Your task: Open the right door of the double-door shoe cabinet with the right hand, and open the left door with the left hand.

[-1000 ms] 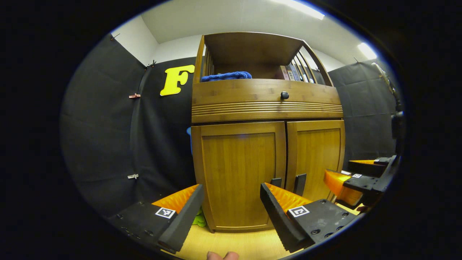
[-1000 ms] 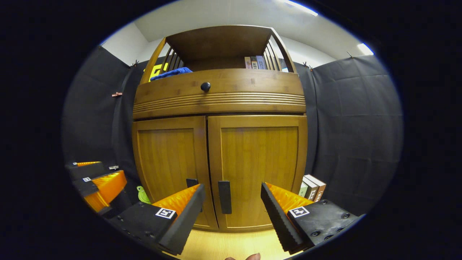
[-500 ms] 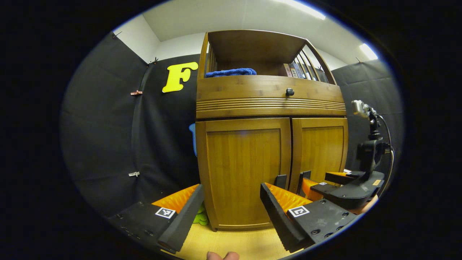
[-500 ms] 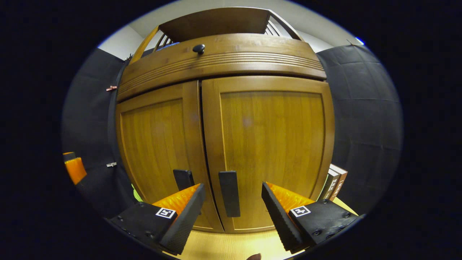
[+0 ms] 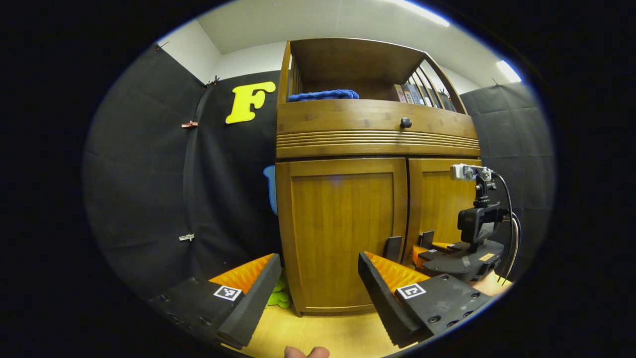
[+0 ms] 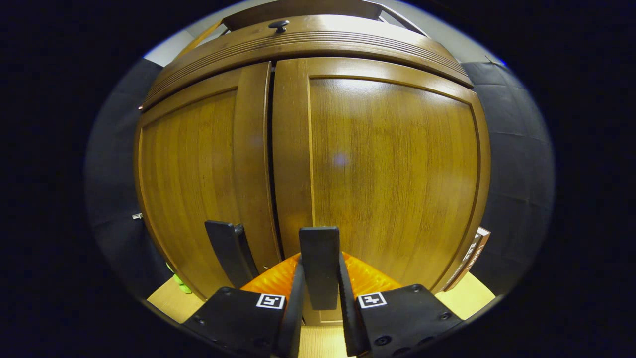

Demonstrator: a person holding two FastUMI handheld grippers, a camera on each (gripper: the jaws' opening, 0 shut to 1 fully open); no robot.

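Note:
The wooden shoe cabinet has both doors closed. In the right gripper view, my right gripper [image 6: 320, 271] is shut on the black handle [image 6: 320, 258] of the right door [image 6: 392, 169], with a finger pressing on each side. The left door [image 6: 198, 179] and its handle [image 6: 228, 251] lie just to the left. In the left gripper view, my left gripper [image 5: 318, 266] is open and holds nothing, a short way from the left door [image 5: 343, 228]. That door's handle [image 5: 392, 248] is beyond my right finger. Farther right, the right gripper [image 5: 437, 253] is at the right door's handle [image 5: 426, 238].
A drawer with a black knob [image 5: 406, 122] sits above the doors. The open top shelf holds a blue towel [image 5: 323, 94] and books [image 5: 405, 94]. A green toy [image 5: 278, 298] lies on the wooden floor [image 5: 323, 333] left of the cabinet. Books [image 6: 474, 248] stand at its right.
My right gripper has moved in to the cabinet and closed on the right door's handle. My left gripper stays open and has drifted slightly left; both doors remain closed.

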